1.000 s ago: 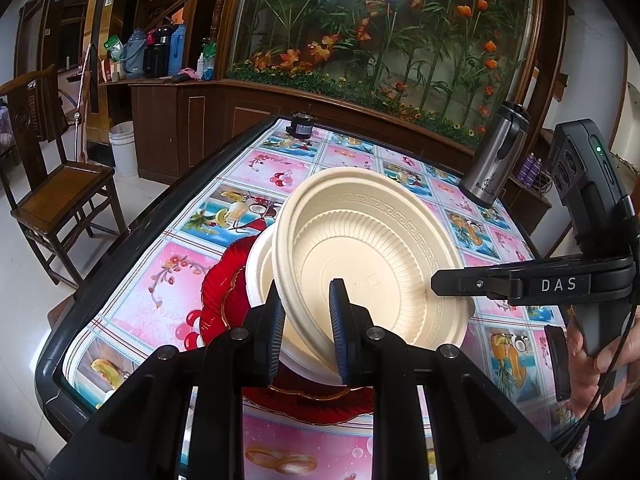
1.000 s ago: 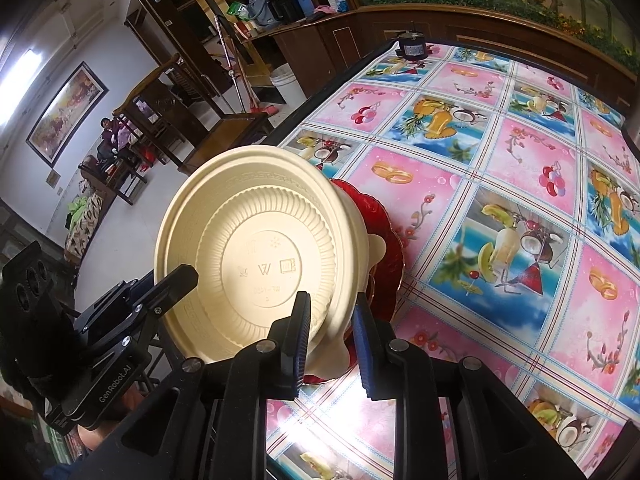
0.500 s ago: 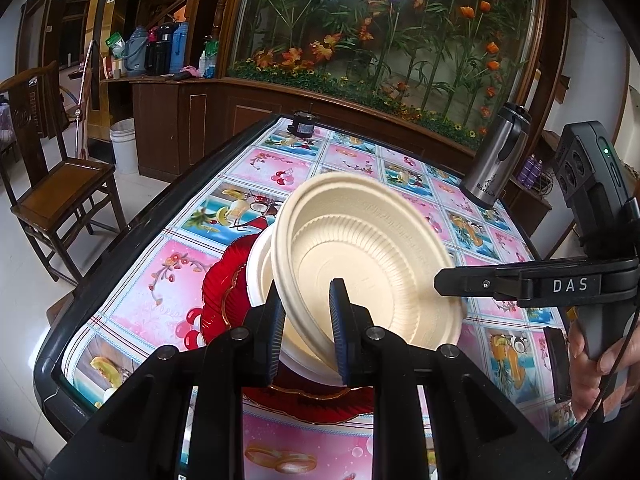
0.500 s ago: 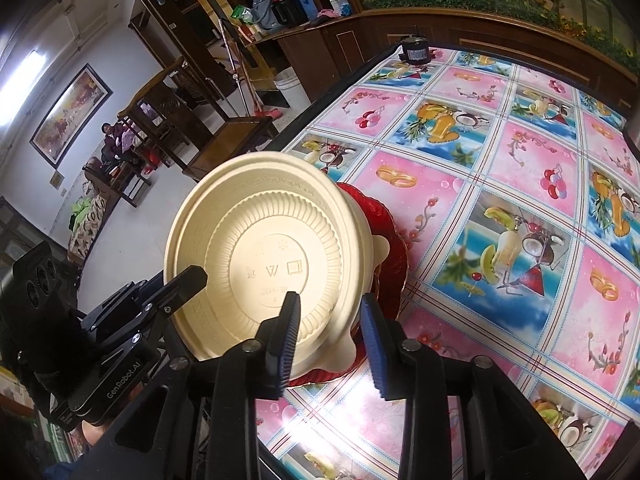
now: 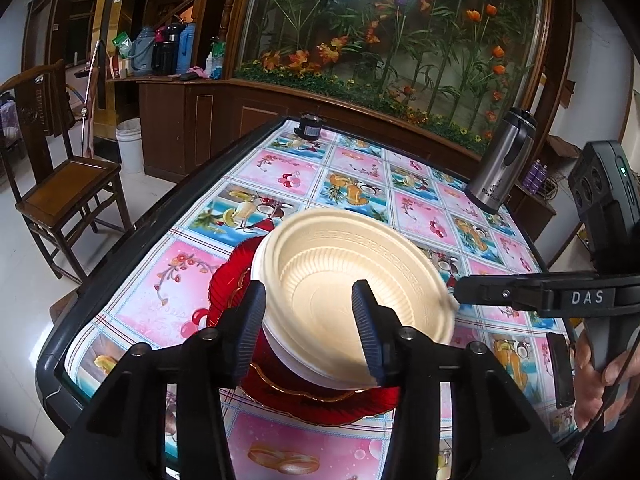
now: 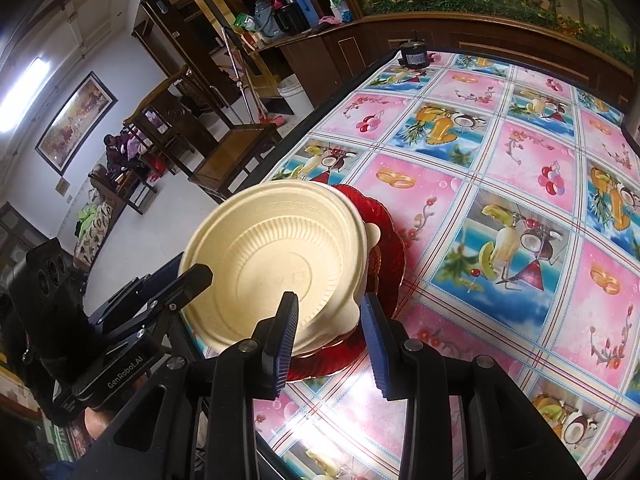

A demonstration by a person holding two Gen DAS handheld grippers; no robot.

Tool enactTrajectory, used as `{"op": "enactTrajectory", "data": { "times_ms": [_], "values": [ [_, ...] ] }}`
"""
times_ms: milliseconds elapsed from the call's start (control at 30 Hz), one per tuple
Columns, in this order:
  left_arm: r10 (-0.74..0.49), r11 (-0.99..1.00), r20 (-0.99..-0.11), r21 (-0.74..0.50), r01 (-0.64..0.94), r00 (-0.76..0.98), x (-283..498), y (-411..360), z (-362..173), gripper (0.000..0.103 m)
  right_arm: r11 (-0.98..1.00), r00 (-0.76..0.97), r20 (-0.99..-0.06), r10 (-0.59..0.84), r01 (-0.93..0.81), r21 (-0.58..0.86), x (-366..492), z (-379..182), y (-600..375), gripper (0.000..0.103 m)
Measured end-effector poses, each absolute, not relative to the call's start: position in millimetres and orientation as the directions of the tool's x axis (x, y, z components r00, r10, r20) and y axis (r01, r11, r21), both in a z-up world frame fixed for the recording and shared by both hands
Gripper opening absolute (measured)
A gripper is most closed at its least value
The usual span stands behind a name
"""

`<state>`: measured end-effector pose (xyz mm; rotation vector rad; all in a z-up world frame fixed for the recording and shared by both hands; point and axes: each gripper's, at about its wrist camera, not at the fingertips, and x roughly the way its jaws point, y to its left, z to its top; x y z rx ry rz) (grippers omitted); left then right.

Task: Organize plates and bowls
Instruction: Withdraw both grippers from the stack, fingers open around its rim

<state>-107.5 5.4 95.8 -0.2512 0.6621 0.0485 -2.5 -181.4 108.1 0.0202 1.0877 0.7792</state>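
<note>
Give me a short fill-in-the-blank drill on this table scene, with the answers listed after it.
1. The cream bowls sit stacked on a plate whose colour is ____.
2. The left gripper has just been opening; its pads no longer press the top bowl's ____.
3. In the left wrist view, the metal flask stands near the table's far ____ corner.
4. The tablecloth is printed in squares of fruit, drinks and ____.

Answers: red; rim; right; flowers
</note>
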Motion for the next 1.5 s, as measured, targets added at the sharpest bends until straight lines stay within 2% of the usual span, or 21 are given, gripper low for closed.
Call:
{"op": "enactTrajectory", "data": {
  "times_ms": [200,333,467,567,633,867,1000,1067,1200,1300,1500],
  "values": [
    [-0.028,0.969,-0.61,-0.212,-0.129,0.792,-107.3,5.7,96.8,0.043,0.734,0.249,-0.764,0.595,-0.554,0.392,-8.8,111.5,-189.4,0.038],
    [-0.025,0.966,-0.603,-0.219,-0.135,0.798,-108.5,7.8,97.3,0.054,0.731,0.26,-0.748,0.61,-0.55,0.405,-12.6,114.1,-194.0,0.042],
    [-0.02,0.965,-0.591,-0.221,-0.139,0.806,-111.0,11.2,98.9,0.055,0.729,0.285,-0.73,0.622,-0.552,0.406,-20.1,119.1,-199.2,0.042],
    [-0.016,0.966,-0.585,-0.219,-0.139,0.811,-113.0,12.9,99.3,0.055,0.728,0.313,-0.708,0.633,-0.551,0.408,-26.6,123.4,-205.7,0.05],
    [-0.016,0.966,-0.581,-0.22,-0.138,0.814,-114.4,13.6,99.3,0.055,0.733,0.338,-0.696,0.633,-0.55,0.4,-29.7,124.8,-209.5,0.051],
    [-0.005,0.967,-0.562,-0.214,-0.14,0.827,-121.1,14.9,99.1,0.068,0.742,0.392,-0.654,0.647,-0.521,0.422,-41.5,122.9,-227.3,0.061],
    [-0.004,0.967,-0.555,-0.213,-0.138,0.832,-125.4,16.3,98.0,0.069,0.759,0.417,-0.655,0.63,-0.506,0.409,-47.9,115.8,-233.1,0.062],
    [0.002,0.967,-0.552,-0.212,-0.143,0.834,-127.5,16.9,97.7,0.075,0.767,0.424,-0.658,0.623,-0.497,0.406,-49.4,111.5,-235.7,0.065],
    [0.012,0.967,-0.538,-0.207,-0.146,0.843,-133.5,17.5,97.3,0.076,0.783,0.435,-0.666,0.606,-0.477,0.4,-51.8,103.3,-239.8,0.068],
    [0.026,0.968,-0.528,-0.198,-0.153,0.849,-140.0,16.3,95.2,0.083,0.796,0.449,-0.675,0.586,-0.474,0.377,-56.6,99.6,-239.9,0.074],
    [0.048,0.971,-0.505,-0.18,-0.16,0.862,-152.2,13.8,92.2,0.084,0.819,0.486,-0.678,0.551,-0.47,0.329,-67.5,95.0,-239.0,0.085]
  ]
}}
